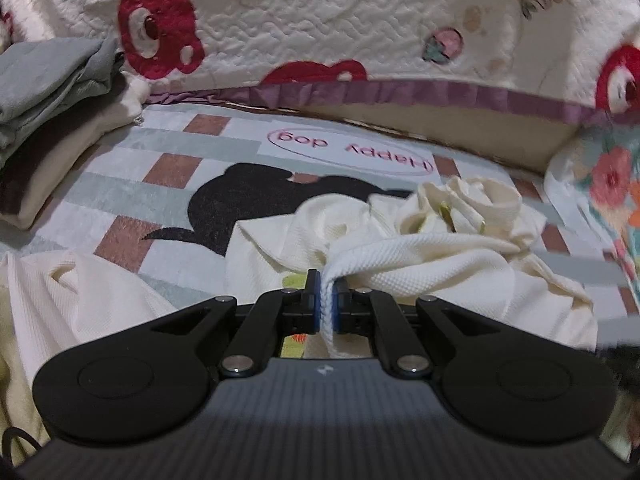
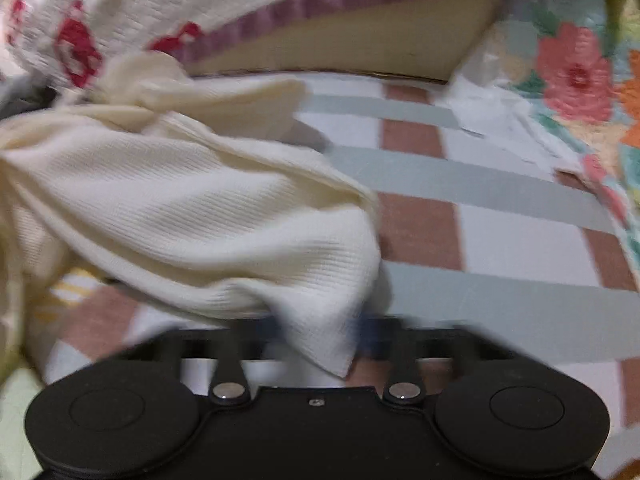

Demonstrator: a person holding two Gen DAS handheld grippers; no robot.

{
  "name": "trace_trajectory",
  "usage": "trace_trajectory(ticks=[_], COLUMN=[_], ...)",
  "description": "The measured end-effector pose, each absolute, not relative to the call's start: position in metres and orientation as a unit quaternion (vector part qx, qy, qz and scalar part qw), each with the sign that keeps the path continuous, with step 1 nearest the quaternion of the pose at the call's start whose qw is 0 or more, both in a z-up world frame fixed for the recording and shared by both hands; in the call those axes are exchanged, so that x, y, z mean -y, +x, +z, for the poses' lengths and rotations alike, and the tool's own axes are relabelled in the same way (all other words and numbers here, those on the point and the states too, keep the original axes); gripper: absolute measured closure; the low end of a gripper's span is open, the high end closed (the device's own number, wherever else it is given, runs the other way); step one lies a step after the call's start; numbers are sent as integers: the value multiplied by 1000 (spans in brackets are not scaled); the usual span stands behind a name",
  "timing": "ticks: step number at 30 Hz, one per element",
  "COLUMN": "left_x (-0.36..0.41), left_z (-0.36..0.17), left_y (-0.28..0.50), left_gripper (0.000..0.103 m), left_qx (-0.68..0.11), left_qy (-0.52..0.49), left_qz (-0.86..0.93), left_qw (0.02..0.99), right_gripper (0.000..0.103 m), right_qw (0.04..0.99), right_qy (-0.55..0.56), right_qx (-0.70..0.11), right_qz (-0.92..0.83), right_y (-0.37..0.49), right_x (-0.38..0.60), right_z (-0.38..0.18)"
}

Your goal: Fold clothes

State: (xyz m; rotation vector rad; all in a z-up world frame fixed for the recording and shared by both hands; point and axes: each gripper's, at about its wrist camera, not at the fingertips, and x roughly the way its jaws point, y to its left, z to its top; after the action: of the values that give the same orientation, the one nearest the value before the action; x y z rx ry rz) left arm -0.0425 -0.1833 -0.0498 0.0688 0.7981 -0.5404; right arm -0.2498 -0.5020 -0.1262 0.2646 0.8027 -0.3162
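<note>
Your cream waffle-knit garment [image 1: 440, 252] lies bunched on the checked bed sheet [image 1: 132, 184], over part of the black dog print [image 1: 248, 204]. Your left gripper [image 1: 327, 304] has its jaws closed on a gathered fold of it. Your right gripper [image 2: 320, 330] is blurred, but its jaws are closed on a corner of the same garment [image 2: 224, 216], which hangs down between them. Off to the left sits a stack of folded clothes [image 1: 52, 96]. Behind the sheet rises a quilt with red bears [image 1: 304, 20], and a floral cloth [image 2: 576, 76] lies at the right.
</note>
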Motion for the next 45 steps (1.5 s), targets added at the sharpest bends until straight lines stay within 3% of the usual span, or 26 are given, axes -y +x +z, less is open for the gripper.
trace_trajectory(ticks=[5,9,13,17,18,21,24,31,34,37,41,44,45], left_x=[186,190,190,175,172,171,176,177,176,178,182,185,186], left_z=[-38,-52,-67,-72,-73,-81,-87,-82,-83,-87,-91,-92,-93], left_y=[-55,-51,-51,-48,-47,-42,-41,-44,-43,-42,-42,-41,-41], left_gripper=[99,98,97,95,95,91,91,89,81,65,58,54,54], left_qx=[-378,-402,-446,-459,-461,-474,-485,-484,-488,-493,-500,-502,-502], left_qy=[26,25,51,22,17,12,17,18,20,34,47,52,55], left_qz=[-287,-275,-273,-274,-272,-263,-261,-268,-267,-264,-266,-271,-274], left_qw=[880,873,851,845,844,840,835,833,831,828,823,820,818], right_gripper=[95,95,92,70,68,56,55,53,52,52,70,69,62], right_qw=[940,961,958,939,936,931,922,919,925,932,920,922,925], right_qy=[131,20,62,0,0,87,147,79,38,6,-11,47,63], right_qx=[-277,-218,-280,-344,-350,-347,-348,-385,-379,-360,-384,-373,-362], right_qz=[-148,-169,-14,-18,-36,-65,-89,-33,-22,-36,-75,-91,-95], right_y=[-240,-201,-142,-118,-123,-153,-185,-217,-216,-197,-158,-152,-152], right_x=[503,469,440,432,432,461,475,442,425,419,425,440,443], right_z=[-55,1,-8,-48,-52,-64,-76,-86,-83,-82,-100,-104,-104])
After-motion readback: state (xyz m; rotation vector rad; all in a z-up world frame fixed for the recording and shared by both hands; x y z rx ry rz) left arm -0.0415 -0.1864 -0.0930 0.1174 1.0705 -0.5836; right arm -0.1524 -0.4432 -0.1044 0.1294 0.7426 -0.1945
